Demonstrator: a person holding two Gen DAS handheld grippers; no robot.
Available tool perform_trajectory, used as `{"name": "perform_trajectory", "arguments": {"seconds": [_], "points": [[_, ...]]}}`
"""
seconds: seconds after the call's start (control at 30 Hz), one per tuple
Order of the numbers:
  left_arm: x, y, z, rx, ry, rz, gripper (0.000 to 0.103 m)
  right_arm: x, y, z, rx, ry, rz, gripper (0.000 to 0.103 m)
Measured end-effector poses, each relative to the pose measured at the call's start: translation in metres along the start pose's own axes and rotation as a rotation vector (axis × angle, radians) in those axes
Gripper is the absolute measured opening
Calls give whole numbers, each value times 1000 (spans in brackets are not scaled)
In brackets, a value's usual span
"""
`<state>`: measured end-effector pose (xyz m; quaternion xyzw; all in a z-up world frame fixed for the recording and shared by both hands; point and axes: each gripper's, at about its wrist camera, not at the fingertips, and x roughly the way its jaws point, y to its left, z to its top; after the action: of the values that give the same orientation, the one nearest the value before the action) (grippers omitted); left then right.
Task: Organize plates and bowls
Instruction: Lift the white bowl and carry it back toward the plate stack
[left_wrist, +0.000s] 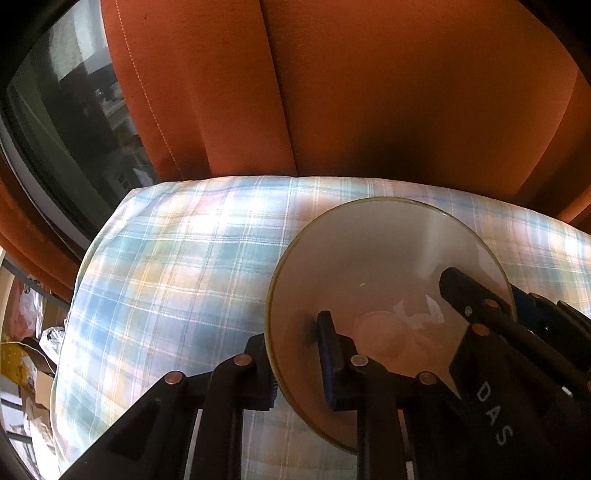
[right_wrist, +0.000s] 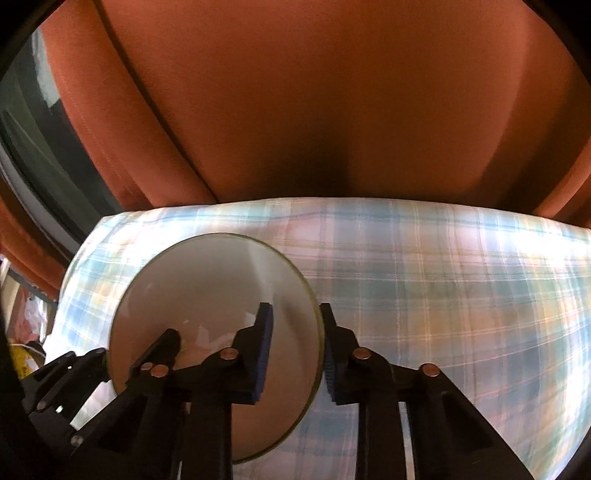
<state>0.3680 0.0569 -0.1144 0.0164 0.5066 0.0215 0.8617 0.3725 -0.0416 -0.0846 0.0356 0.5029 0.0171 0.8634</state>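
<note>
1. The left gripper (left_wrist: 299, 363) has its jaws drawn in tight across the near-left rim of the bowl (left_wrist: 369, 266), one finger outside the wall and one inside, pads pressed on it.
2. The right gripper (right_wrist: 297, 354) straddles the opposite, right-hand rim the same way: its inner pad lies against the inside wall, and its outer pad sits at the outside of the rim. The jaws are narrow, and it appears to clamp the wall too, though a thin sliver of gap at the outer pad cannot be ruled out.
3. In each wrist view the other gripper shows at the far side of the bowl, so the bowl sits between two grips on facing edges.
4. The bowl is pale and shallow with a thin greenish edge, upright, and empty apart from glare. It rests on a checked cloth (left_wrist: 177, 266) near the cloth's front, and no other dish is in view.
5. Orange upholstery (left_wrist: 369, 92) rises behind the cloth, and a dark window (left_wrist: 74, 122) stands at the far left.
6. The step in hand seems to be the two-handed pickup of this bowl.
7. The next move likely calls for both hands rising together and level, keeping equal squeeze so the smooth rim does not slip or tip.
</note>
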Motion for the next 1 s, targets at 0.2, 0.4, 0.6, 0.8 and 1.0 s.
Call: {"name": "perform_trajectory", "arguments": {"seconds": [0.2, 0.4, 0.6, 0.8, 1.0], "points": [[1, 2, 1, 5, 15, -7, 16, 1, 1, -1, 10, 12, -11, 25], [-10, 6, 3, 14, 13, -13, 16, -7, 2, -2, 19, 17, -16, 25], [-35, 12, 2, 21, -12, -22, 16, -29, 6, -1, 31, -8, -21, 25], [-70, 22, -1, 27, -46, -32, 16, -62, 18, -1, 33, -35, -33, 25], [-105, 29, -12, 42, -69, -50, 16, -101, 31, -11, 51, -57, -49, 25]]}}
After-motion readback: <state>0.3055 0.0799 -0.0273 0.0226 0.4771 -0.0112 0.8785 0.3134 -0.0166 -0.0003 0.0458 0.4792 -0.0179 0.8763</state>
